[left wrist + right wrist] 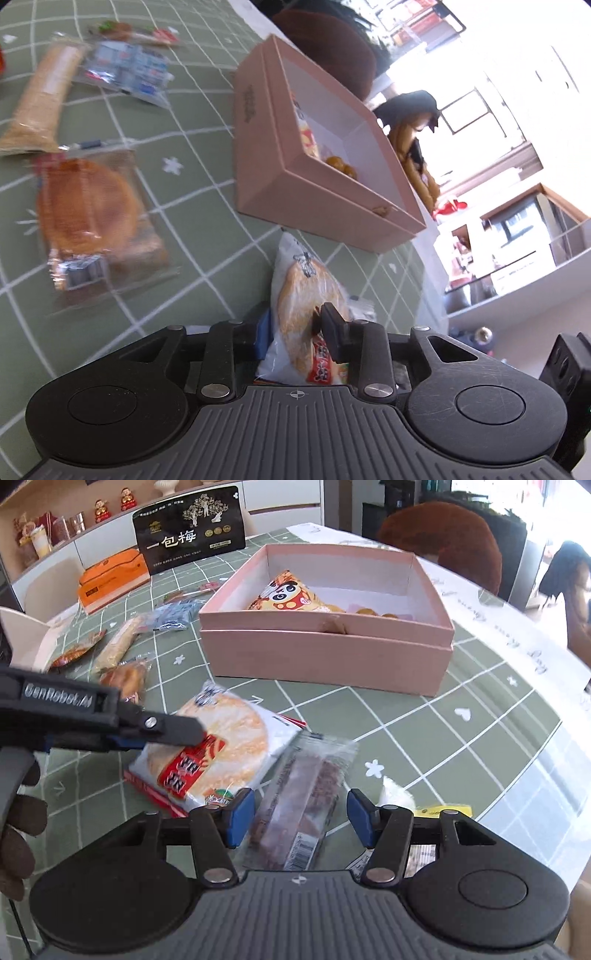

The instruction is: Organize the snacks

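The left gripper (295, 332) pinches the light, crinkly rice cracker pack (221, 746); crackers snap easily. The right gripper (301, 821) hangs open over the meat strip packet (299, 805).

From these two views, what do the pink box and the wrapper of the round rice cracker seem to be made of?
Pink box: probably matte cardboard; flat stiff walls, sharp folded edges, no shine.
Rice cracker wrapper: likely thin glossy plastic film; partly clear, crinkled, with glare, and the cracker shows through it.

We view from each gripper's wrist, close above the worktop (480, 716), angled downward. Left view is rolled sideways. Both share the pink box (332, 206) (325, 657) and rice cracker packet (306, 291) (229, 746).
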Tool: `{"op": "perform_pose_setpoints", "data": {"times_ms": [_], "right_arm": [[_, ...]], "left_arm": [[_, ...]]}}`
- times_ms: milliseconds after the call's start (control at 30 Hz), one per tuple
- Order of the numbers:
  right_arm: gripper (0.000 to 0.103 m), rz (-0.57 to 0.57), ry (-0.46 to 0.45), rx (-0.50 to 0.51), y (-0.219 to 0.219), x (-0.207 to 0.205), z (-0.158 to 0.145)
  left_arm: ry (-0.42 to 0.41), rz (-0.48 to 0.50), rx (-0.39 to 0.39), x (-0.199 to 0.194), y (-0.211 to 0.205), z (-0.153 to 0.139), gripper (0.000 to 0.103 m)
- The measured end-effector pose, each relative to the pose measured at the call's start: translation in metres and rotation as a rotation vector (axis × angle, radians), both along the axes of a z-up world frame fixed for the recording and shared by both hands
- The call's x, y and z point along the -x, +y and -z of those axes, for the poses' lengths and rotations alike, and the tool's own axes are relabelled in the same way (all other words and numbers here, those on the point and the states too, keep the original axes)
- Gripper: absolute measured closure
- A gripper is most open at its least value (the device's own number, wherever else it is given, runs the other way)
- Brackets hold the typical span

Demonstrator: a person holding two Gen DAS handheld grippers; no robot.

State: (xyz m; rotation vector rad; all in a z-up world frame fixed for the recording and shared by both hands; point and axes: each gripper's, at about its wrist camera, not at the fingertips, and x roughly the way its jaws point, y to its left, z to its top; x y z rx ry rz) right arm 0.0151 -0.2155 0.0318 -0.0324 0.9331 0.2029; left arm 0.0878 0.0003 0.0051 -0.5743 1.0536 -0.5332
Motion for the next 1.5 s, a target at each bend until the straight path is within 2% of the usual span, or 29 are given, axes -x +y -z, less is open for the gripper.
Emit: {"op": "perform_pose_setpoints", "data": {"times_ms": [33, 100, 200, 267, 367, 433, 500, 533, 567, 600, 667, 800, 900, 1033, 1133, 1267, 1333, 1433, 1467, 1500], "right_arm": [[0.047, -0.006, -0.004, 0.009, 0.001, 0.0, 0.001], [0.047, -0.017, -0.005, 0.012, 0.001, 0.0, 0.0], [0.047, -0.031, -0.01, -0.01, -0.002, 0.0, 0.0], [0.047, -0.04, -0.018, 0.0, -0.001, 0.001, 0.001], [0.047, -0.055, -0.023, 0.017, 0.003, 0.002, 0.001], [0.047, -0.056, -0.026, 0.018, 0.001, 0.004, -0.003], [0.045, -0.056, -0.046, 0.011, -0.006, 0.013, -0.013], [0.041, -0.049, -0.058, 0.009, -0.01, 0.017, -0.019], [0.031, -0.038, -0.072, 0.008, -0.016, 0.022, -0.025], [0.025, -0.025, -0.084, 0.009, -0.021, 0.027, -0.029], [0.024, 0.0, -0.095, 0.009, -0.032, 0.034, -0.033], [0.024, 0.025, -0.041, -0.023, -0.045, 0.038, -0.025], [0.024, 0.073, 0.016, -0.047, -0.049, 0.035, -0.012], [0.024, 0.139, -0.001, -0.066, -0.054, 0.033, -0.013], [0.024, 0.18, -0.015, -0.036, -0.055, 0.03, -0.013], [0.021, 0.219, 0.057, -0.062, -0.064, 0.018, 0.003], [0.019, 0.217, 0.049, -0.068, -0.062, 0.018, 0.004], [0.021, 0.178, 0.048, -0.012, -0.05, 0.015, 0.005], [0.029, 0.154, 0.049, 0.02, -0.046, 0.016, 0.006], [0.042, 0.133, 0.039, 0.041, -0.044, 0.018, 0.005]], "left_arm": [[0.005, 0.01, 0.004, 0.001, -0.003, -0.006, 0.063], [-0.062, 0.057, 0.024, 0.009, -0.01, -0.023, 0.061], [-0.114, 0.099, -0.045, 0.008, -0.027, -0.035, 0.061], [-0.104, 0.1, -0.091, 0.0, -0.038, -0.026, 0.063], [-0.066, 0.101, -0.138, -0.008, -0.046, -0.01, 0.075], [-0.067, 0.108, -0.129, -0.006, -0.045, -0.009, 0.077], [-0.029, 0.083, -0.094, -0.002, -0.037, -0.009, 0.08], [-0.002, 0.063, -0.074, 0.0, -0.032, -0.008, 0.081], [0.014, 0.049, -0.064, 0.004, -0.027, -0.008, 0.081], [0.013, 0.043, -0.069, 0.009, -0.024, -0.01, 0.081], [-0.012, 0.03, -0.1, 0.021, -0.019, -0.018, 0.081], [-0.014, -0.008, -0.131, 0.042, -0.01, -0.027, 0.081], [-0.001, -0.019, -0.126, 0.052, -0.004, -0.029, 0.081], [-0.001, -0.013, -0.13, 0.06, -0.003, -0.032, 0.081], [0.01, -0.011, -0.125, 0.064, -0.005, -0.029, 0.081], [0.02, -0.003, -0.132, 0.067, -0.007, -0.027, 0.081], [0.02, 0.002, -0.138, 0.068, -0.009, -0.028, 0.081], [0.006, 0.009, -0.141, 0.069, -0.011, -0.033, 0.081], [0.001, 0.009, -0.137, 0.069, -0.012, -0.035, 0.081], [-0.004, 0.008, -0.13, 0.068, -0.012, -0.038, 0.081]]}}
